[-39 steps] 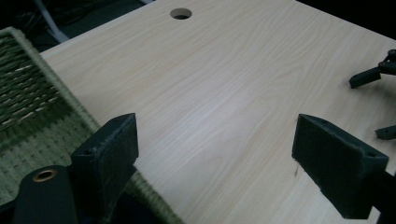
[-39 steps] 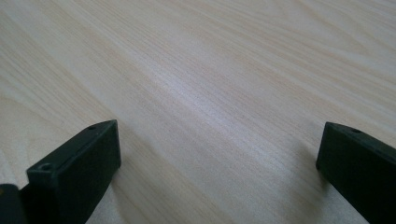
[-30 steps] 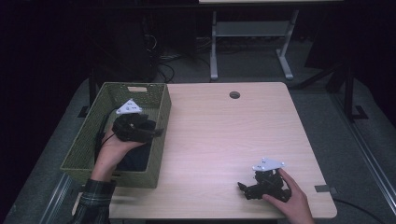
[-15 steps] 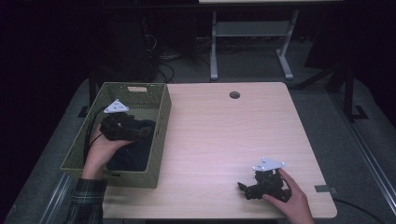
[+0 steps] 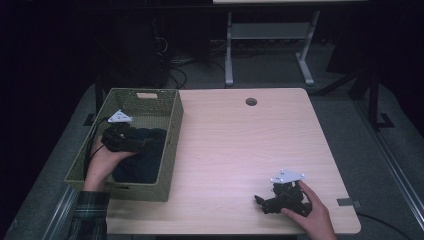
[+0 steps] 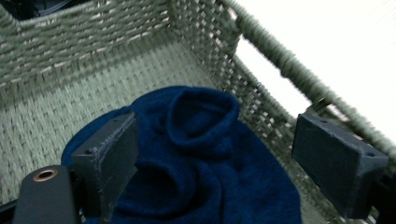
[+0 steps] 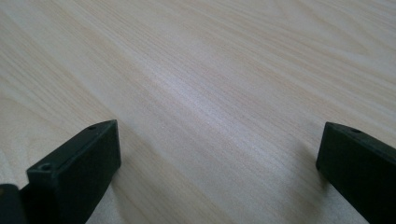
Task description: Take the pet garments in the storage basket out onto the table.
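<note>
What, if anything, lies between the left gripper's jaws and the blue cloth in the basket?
Nothing visible. The left gripper hangs open inside the basket, the blue cloth directly between and below its jaws.

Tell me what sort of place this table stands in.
Probably a lab or workshop set up for recording, not a home: a bare wooden table with a cable hole, loose cables on grey carpet behind it, and a metal stand in a dark room.

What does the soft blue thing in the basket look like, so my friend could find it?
Look at the left end of the wooden table, where a green woven basket sits. Inside lies a crumpled dark blue knitted cloth, right under the open left gripper. It is the one soft, dark thing in there.
</note>
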A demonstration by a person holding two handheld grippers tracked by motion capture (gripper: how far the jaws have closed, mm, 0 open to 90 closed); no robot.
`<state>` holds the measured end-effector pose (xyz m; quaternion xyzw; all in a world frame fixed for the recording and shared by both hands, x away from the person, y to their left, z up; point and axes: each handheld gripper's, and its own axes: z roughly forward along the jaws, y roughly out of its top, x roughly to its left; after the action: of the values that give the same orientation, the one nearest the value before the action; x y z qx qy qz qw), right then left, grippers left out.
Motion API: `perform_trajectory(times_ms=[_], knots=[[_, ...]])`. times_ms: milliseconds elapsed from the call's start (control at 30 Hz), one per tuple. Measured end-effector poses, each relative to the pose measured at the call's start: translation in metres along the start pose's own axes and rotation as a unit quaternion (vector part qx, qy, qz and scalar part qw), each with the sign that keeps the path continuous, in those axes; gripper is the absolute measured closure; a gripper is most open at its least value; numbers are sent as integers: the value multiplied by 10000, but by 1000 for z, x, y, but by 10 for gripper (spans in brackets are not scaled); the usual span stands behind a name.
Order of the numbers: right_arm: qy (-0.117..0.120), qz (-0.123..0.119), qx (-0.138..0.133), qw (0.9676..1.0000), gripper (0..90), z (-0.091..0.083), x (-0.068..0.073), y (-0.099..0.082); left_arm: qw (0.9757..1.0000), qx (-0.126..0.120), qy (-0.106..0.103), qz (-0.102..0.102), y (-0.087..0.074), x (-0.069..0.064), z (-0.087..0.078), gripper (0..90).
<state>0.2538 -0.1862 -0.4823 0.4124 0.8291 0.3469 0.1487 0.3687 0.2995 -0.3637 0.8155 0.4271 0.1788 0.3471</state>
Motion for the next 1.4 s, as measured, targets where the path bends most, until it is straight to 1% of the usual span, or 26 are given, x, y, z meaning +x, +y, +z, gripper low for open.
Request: perform_trajectory(times_ms=[133, 167, 200, 267, 400, 500, 667, 733, 767, 833, 900, 967, 1000, 1033, 1067, 1100, 1133, 1267, 1400], knots=[[2, 2, 1, 10000, 0, 0, 0, 0, 9999, 163, 18, -14, -5, 3, 5, 144], [0, 3, 2, 10000, 0, 0, 0, 0, 9998, 197, 20, -45, -6, 3, 6, 144], [3, 1, 1, 10000, 0, 0, 0, 0, 9997, 236, 27, -8, -7, 4, 7, 144], [0, 2, 0, 10000, 0, 0, 0, 0, 9996, 279, -9, -62, -9, 5, 10, 144], [1, 2, 1, 10000, 0, 0, 0, 0, 9991, 423, -32, -64, -14, 8, 15, 144], [2, 5, 2, 10000, 0, 0, 0, 0, 9984, 563, -65, -52, -17, 9, 20, 144], [2, 3, -1, 10000, 0, 0, 0, 0, 9975, 696, -99, -75, -22, 11, 25, 143], [1, -1, -2, 10000, 0, 0, 0, 0, 9968, 792, -87, -39, -22, 11, 28, 143], [1, -1, -2, 10000, 0, 0, 0, 0, 9965, 825, -113, -42, -23, 11, 29, 143], [0, 2, 0, 10000, 0, 0, 0, 0, 9965, 819, -150, -62, -24, 11, 31, 143], [3, -1, -1, 10000, 0, 0, 0, 0, 9959, 897, -143, -53, -26, 11, 34, 143], [3, -4, -2, 10000, 0, 0, 0, 0, 9948, 1004, -156, -38, -28, 10, 37, 143], [2, -3, -2, 10000, 0, 0, 0, 0, 9940, 1084, -115, 13, -28, 9, 39, 142], [2, -3, -2, 10000, 0, 0, 0, 0, 9935, 1130, -95, 75, -28, 8, 40, 142], [2, -4, -3, 10000, 0, 0, 0, 0, 9935, 1130, -95, 75, -28, 8, 40, 142], [3, -4, -3, 10000, 0, 0, 0, 0, 9915, 1284, -77, 191, -29, 5, 44, 141], [3, -4, -3, 10000, 0, 0, 0, 0, 9900, 1386, -66, 243, -29, 4, 46, 141], [2, -3, -3, 10000, 0, 0, 0, 0, 9863, 1622, -94, 301, -32, 1, 52, 142], [3, -3, -1, 10000, 0, 0, 0, 0, 9828, 1807, -30, 374, -33, -1, 56, 143]])
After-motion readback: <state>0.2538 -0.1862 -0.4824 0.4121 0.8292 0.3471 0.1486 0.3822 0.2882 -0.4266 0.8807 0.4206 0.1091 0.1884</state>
